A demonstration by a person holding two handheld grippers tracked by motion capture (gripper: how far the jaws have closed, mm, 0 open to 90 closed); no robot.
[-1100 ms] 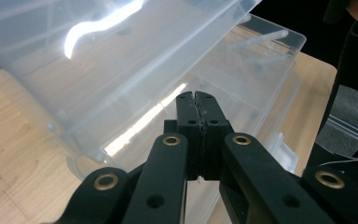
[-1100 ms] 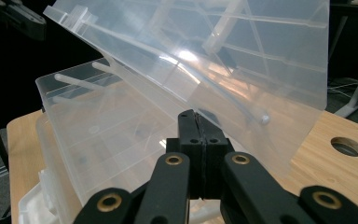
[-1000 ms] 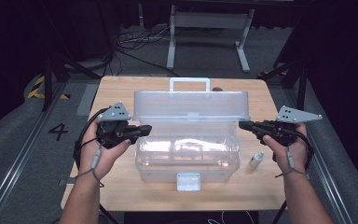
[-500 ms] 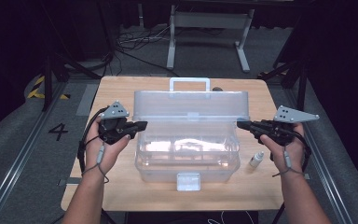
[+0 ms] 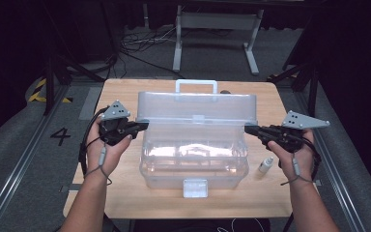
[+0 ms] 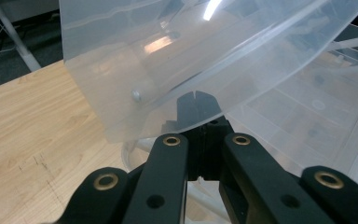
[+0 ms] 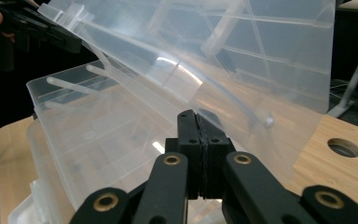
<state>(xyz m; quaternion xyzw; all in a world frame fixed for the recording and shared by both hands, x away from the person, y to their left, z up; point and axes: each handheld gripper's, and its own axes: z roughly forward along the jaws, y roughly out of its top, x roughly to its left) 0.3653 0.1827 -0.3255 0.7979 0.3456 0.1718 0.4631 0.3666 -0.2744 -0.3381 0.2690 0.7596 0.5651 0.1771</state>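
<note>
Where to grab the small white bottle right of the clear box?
Grip the small bottle across its body, below the narrow cap, coming from above or its open right side. It looks upright on the table, and the clear box wall stands close on its left, so that side is crowded.

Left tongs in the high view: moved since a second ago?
Yes, slightly: the left tongs, clamped on the lid, shifted up the picture, away from the person, against the floor's 4.

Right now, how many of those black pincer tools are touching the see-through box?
2. The left gripper meets the raised lid of the clear box at its left end; the right gripper meets it at the right end. Both have their jaws closed.
</note>
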